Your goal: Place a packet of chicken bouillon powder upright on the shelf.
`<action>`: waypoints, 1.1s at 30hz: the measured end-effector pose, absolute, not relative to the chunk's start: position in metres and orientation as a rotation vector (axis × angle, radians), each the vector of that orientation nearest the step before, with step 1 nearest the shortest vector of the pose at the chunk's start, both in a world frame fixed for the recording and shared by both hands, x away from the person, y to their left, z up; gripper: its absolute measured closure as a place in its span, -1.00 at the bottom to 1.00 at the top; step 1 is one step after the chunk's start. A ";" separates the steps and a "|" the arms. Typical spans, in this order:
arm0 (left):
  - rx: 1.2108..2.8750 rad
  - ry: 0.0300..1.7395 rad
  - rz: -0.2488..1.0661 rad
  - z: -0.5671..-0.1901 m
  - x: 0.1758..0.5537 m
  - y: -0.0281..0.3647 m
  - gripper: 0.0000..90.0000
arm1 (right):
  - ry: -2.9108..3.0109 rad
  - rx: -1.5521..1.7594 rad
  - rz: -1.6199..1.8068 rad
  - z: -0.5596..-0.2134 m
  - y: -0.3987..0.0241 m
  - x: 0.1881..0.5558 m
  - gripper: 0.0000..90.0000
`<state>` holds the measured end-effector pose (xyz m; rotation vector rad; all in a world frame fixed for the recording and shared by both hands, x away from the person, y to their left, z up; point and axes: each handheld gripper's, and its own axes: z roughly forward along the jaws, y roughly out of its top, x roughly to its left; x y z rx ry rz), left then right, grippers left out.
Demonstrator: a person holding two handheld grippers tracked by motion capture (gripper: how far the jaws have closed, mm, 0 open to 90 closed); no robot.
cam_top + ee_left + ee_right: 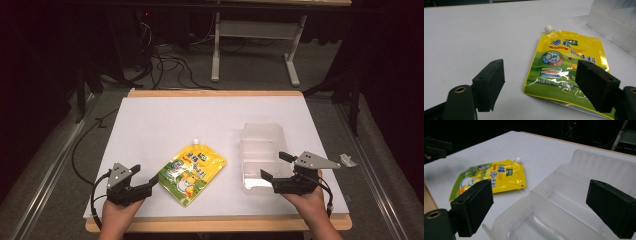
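- Left gripper (143,179): sits at the table's near-left corner, jaws wide apart, nothing between them. In the left gripper view the jaws frame the pouch's bottom edge but don't touch it.
- Yellow spout pouch (192,172): lies flat on the white table (165,120), mid-front, cap pointing away from the person. Just right of the left gripper, left of the bin, apart from both.
- Clear plastic bin (261,150): stands right of the pouch and looks empty; two compartments visible in the right gripper view.
- Right gripper (274,169): hovers over the bin's near end, jaws spread, holding nothing.
- Progress, by judgement: nothing done yet. Pouch not picked up, bin not loaded. Grasp, carry and drop are all left.
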<state>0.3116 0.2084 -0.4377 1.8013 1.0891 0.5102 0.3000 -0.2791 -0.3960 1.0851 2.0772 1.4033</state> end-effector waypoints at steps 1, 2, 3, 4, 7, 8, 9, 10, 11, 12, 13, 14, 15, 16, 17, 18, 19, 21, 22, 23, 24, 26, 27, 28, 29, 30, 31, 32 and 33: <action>1.801 1.089 0.510 -0.438 0.312 0.208 -0.47 | 2.077 1.085 1.403 -0.396 -0.279 0.300 -0.83; 1.800 1.093 0.525 -0.438 0.312 0.209 -0.47 | 2.074 1.083 1.383 -0.396 -0.279 0.298 -0.82; 1.800 1.093 0.525 -0.438 0.312 0.209 -0.47 | 2.074 1.083 1.383 -0.396 -0.279 0.298 -0.82; 1.793 1.092 0.525 -0.438 0.312 0.209 -0.47 | 2.067 1.080 1.383 -0.395 -0.280 0.297 -0.81; 1.797 1.094 0.520 -0.440 0.316 0.210 -0.47 | 2.060 1.072 1.377 -0.395 -0.282 0.297 -0.81; 1.810 1.097 0.518 -0.442 0.319 0.210 -0.45 | 2.055 1.086 1.371 -0.394 -0.283 0.297 -0.80; 1.810 1.097 0.518 -0.442 0.319 0.210 -0.43 | 2.055 1.086 1.371 -0.394 -0.283 0.297 -0.80; 1.811 1.106 0.516 -0.444 0.320 0.211 -0.34 | 2.054 1.096 1.366 -0.395 -0.285 0.298 -0.79; 1.809 1.109 0.511 -0.445 0.321 0.212 -0.34 | 2.054 1.096 1.366 -0.395 -0.285 0.298 -0.79; 1.797 1.128 0.477 -0.448 0.324 0.214 -0.04 | 2.051 1.107 1.375 -0.394 -0.288 0.299 -0.76; 1.803 1.128 0.460 -0.450 0.325 0.215 0.16 | 2.051 1.107 1.380 -0.395 -0.289 0.300 -0.76; 1.813 1.126 0.443 -0.452 0.327 0.216 0.37 | 2.052 1.123 1.382 -0.395 -0.290 0.301 -0.75; 1.813 1.126 0.443 -0.452 0.327 0.216 0.57 | 2.052 1.123 1.382 -0.395 -0.290 0.301 -0.75; 1.831 1.131 0.435 -0.455 0.332 0.215 0.71 | 2.061 1.140 1.358 -0.397 -0.295 0.302 -0.73; 1.831 1.131 0.435 -0.455 0.332 0.215 0.81 | 2.061 1.140 1.358 -0.397 -0.295 0.302 -0.73; 1.841 1.151 0.453 -0.457 0.336 0.214 0.81 | 2.063 1.144 1.342 -0.397 -0.297 0.301 -0.72; 1.851 1.168 0.472 -0.458 0.339 0.212 1.00 | 2.033 1.172 1.354 -0.401 -0.304 0.299 -0.71; 1.872 1.228 0.502 -0.463 0.349 0.208 1.00 | 2.028 1.182 1.362 -0.401 -0.305 0.298 -0.69; 1.871 1.246 0.508 -0.465 0.352 0.207 1.00 | 2.030 1.170 1.360 -0.402 -0.305 0.297 -0.68; 1.884 1.263 0.514 -0.467 0.356 0.206 1.00 | 2.032 1.161 1.358 -0.402 -0.305 0.296 -0.67; 1.900 1.272 0.511 -0.470 0.360 0.204 1.00 | 2.030 1.151 1.357 -0.402 -0.305 0.295 -0.66; 1.950 1.267 0.504 -0.478 0.366 0.198 1.00 | 2.030 1.152 1.365 -0.403 -0.305 0.296 -0.66; 1.969 1.266 0.501 -0.480 0.367 0.196 1.00 | 2.034 1.152 1.360 -0.403 -0.305 0.295 -0.66; 1.994 1.259 0.490 -0.482 0.368 0.193 1.00 | 2.035 1.149 1.355 -0.404 -0.305 0.295 -0.65; 2.007 1.245 0.509 -0.482 0.367 0.191 1.00 | 2.035 1.155 1.354 -0.404 -0.305 0.295 -0.64; 2.009 1.243 0.503 -0.482 0.367 0.191 1.00 | 2.034 1.159 1.355 -0.404 -0.305 0.295 -0.64; 2.012 1.237 0.496 -0.482 0.366 0.191 1.00 | 2.032 1.164 1.356 -0.404 -0.305 0.294 -0.63; 2.018 1.224 0.497 -0.482 0.366 0.191 1.00 | 2.029 1.160 1.353 -0.404 -0.306 0.294 -0.63; 2.030 1.209 0.503 -0.482 0.364 0.189 1.00 | 2.028 1.157 1.353 -0.403 -0.307 0.294 -0.62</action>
